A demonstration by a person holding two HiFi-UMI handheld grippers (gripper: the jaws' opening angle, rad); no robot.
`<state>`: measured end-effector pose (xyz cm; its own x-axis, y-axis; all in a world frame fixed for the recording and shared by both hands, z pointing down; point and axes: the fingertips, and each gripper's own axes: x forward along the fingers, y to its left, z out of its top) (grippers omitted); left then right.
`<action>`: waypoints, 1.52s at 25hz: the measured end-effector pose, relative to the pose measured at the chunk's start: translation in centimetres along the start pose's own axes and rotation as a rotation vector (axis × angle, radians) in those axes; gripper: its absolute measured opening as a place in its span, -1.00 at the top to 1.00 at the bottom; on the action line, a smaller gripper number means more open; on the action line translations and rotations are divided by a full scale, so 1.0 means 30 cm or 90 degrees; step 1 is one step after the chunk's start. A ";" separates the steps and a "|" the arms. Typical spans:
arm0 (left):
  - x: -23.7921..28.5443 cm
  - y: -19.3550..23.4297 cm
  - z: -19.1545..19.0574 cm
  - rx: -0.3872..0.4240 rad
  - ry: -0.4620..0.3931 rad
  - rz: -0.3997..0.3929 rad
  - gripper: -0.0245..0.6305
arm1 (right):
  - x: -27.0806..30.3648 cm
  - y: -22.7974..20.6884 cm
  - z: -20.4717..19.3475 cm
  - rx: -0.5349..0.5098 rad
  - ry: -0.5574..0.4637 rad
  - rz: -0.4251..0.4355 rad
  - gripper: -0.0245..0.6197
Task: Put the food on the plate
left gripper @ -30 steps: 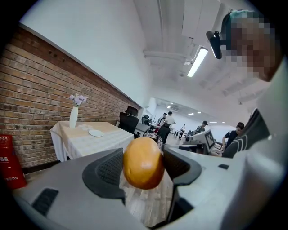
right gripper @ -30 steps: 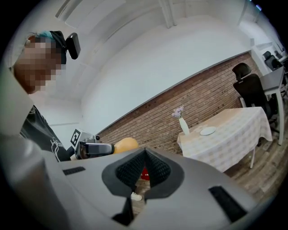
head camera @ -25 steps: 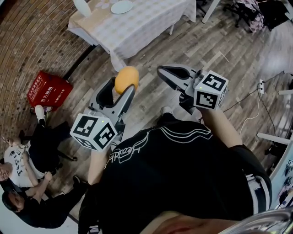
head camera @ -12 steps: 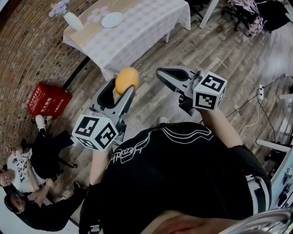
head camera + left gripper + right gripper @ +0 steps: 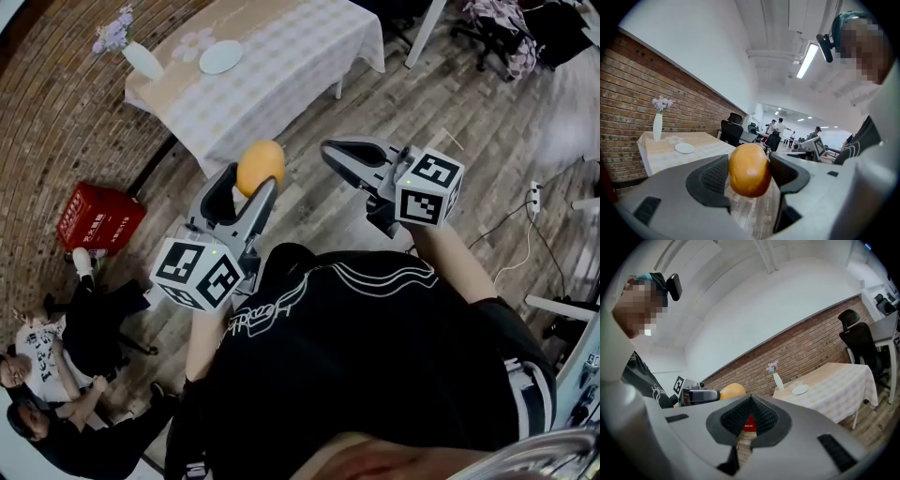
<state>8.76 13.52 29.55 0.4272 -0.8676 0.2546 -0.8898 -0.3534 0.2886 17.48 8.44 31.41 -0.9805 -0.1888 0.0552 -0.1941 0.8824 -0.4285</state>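
Two grippers, one food item, one plate, one vase, one table and one crate are shown. The left gripper [image 5: 242, 187] is clamped on the round orange-yellow food item [image 5: 260, 166], which sits between its jaw tips, held in the air well short of the table [image 5: 281, 70]. The right gripper [image 5: 330, 150], beside it, has its jaws closed together on nothing. The white plate [image 5: 221, 57] lies on the table near the flower vase [image 5: 141, 61]. The red crate [image 5: 100, 216] stands beside the table. Wooden floor [image 5: 319, 202] lies between food and table.
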 end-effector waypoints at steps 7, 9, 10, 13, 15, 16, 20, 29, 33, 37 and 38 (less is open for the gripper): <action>0.062 0.101 0.001 -0.018 0.003 0.006 0.08 | 0.075 -0.095 -0.007 0.013 0.016 -0.002 0.93; 0.089 0.138 0.004 -0.026 0.006 0.006 0.08 | 0.101 -0.129 -0.008 0.020 0.023 -0.004 0.93; 0.103 0.158 0.008 -0.029 0.007 0.006 0.08 | 0.116 -0.149 -0.004 0.023 0.025 -0.006 0.93; 0.151 0.229 0.028 -0.036 0.013 0.001 0.08 | 0.171 -0.213 0.025 0.030 0.024 -0.014 0.93; 0.187 0.283 0.053 -0.034 0.018 -0.002 0.08 | 0.216 -0.259 0.052 0.032 0.022 -0.019 0.93; 0.204 0.311 0.068 -0.033 0.020 -0.004 0.08 | 0.239 -0.281 0.065 0.034 0.022 -0.021 0.93; 0.267 0.437 0.146 -0.035 0.018 -0.007 0.08 | 0.347 -0.360 0.121 0.037 0.025 -0.027 0.93; 0.396 0.700 0.284 -0.036 0.025 -0.013 0.08 | 0.587 -0.526 0.249 0.039 0.028 -0.035 0.93; 0.452 0.808 0.321 -0.039 0.030 -0.015 0.08 | 0.681 -0.597 0.276 0.044 0.032 -0.038 0.93; 0.504 0.901 0.344 -0.038 0.038 -0.017 0.08 | 0.760 -0.665 0.293 0.050 0.034 -0.044 0.93; 0.516 0.922 0.348 -0.039 0.040 -0.018 0.08 | 0.778 -0.680 0.296 0.051 0.034 -0.046 0.93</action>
<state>-10.92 -13.35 31.83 0.4634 -0.8329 0.3026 -0.8665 -0.3543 0.3517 -1.15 -17.81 33.43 -0.9648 -0.2251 0.1357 -0.2629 0.8294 -0.4930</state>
